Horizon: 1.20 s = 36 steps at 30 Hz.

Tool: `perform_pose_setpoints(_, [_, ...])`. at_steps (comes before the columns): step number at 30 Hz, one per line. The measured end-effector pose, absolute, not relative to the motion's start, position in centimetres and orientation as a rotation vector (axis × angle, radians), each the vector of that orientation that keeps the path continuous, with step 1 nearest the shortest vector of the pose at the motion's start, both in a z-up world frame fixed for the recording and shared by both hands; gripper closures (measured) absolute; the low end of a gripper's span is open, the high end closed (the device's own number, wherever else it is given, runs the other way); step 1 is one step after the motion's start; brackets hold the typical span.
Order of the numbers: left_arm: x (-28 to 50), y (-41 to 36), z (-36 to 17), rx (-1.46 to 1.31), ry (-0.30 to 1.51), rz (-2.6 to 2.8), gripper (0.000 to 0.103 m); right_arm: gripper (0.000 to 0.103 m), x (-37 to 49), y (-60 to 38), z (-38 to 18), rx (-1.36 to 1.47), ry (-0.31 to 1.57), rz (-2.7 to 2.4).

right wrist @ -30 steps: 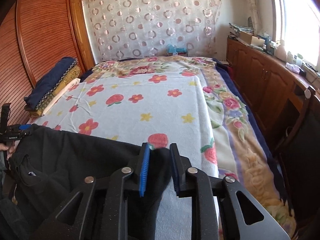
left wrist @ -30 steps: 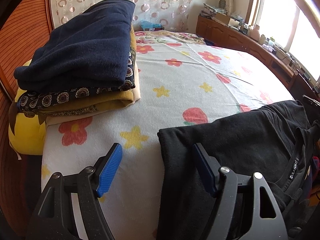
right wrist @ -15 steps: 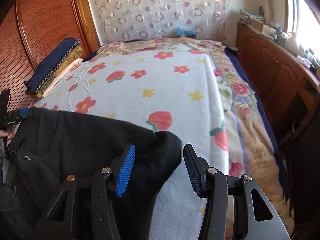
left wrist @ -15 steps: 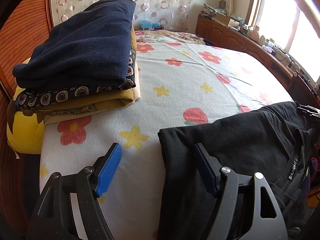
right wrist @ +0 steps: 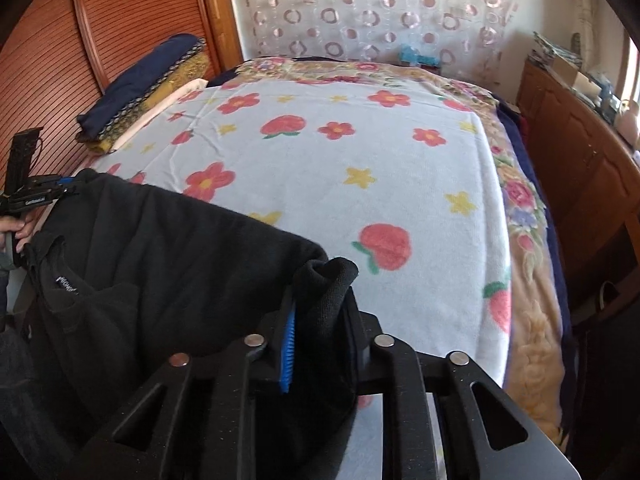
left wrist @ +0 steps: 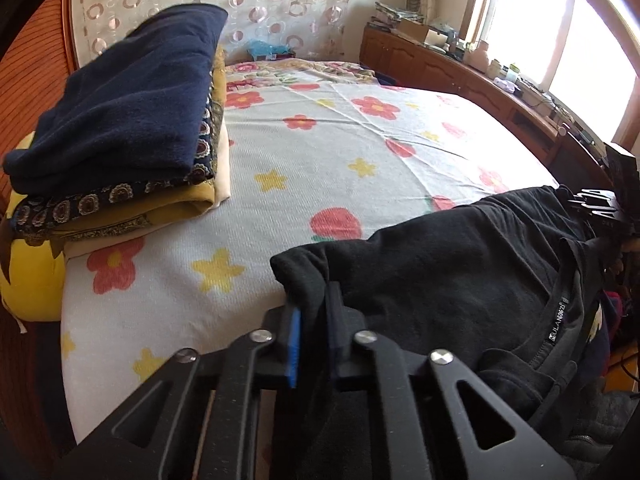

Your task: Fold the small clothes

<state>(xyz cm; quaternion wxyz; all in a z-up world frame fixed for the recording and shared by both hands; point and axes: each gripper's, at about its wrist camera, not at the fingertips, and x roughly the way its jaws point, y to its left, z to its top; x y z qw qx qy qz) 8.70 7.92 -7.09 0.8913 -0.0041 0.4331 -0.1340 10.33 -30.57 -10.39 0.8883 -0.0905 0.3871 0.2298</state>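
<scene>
Black garment (left wrist: pixel 460 280) lies across near edge of bed (left wrist: pixel 340 152), long axis running tool to tool. Left tool (left wrist: pixel 314 340) & right tool (right wrist: pixel 320 344) each pinch a corner; free bed lies beyond, twd folded stack (left wrist: pixel 120 128).

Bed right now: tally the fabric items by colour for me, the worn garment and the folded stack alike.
Black: 1, the garment pinched by left gripper and right gripper
Navy: 1
Dark patterned: 1
Mustard: 1
Cream: 1
Total: 5
</scene>
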Motion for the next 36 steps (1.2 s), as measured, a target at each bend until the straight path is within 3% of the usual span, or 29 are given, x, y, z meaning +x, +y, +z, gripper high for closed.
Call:
perform_pose_setpoints(5, [4.2,8.3,-2.6,-0.078,0.714,-0.283,0.096,0.088,6.4,-31.0,-8.3,-0.152,0.656,0.483])
perform_pose_setpoints(17, [-7.0,9.7,13.5,-0.119,0.226,-0.317,0.096,0.089,-6.8,-34.7,5.7,-0.078,0.292,0.448])
perform_pose_setpoints(36, [-11.6,11.7,24.8,-0.054,-0.124,-0.276,0.096,0.089,-19.1,-36.4,21.5,-0.245,-0.045,0.382])
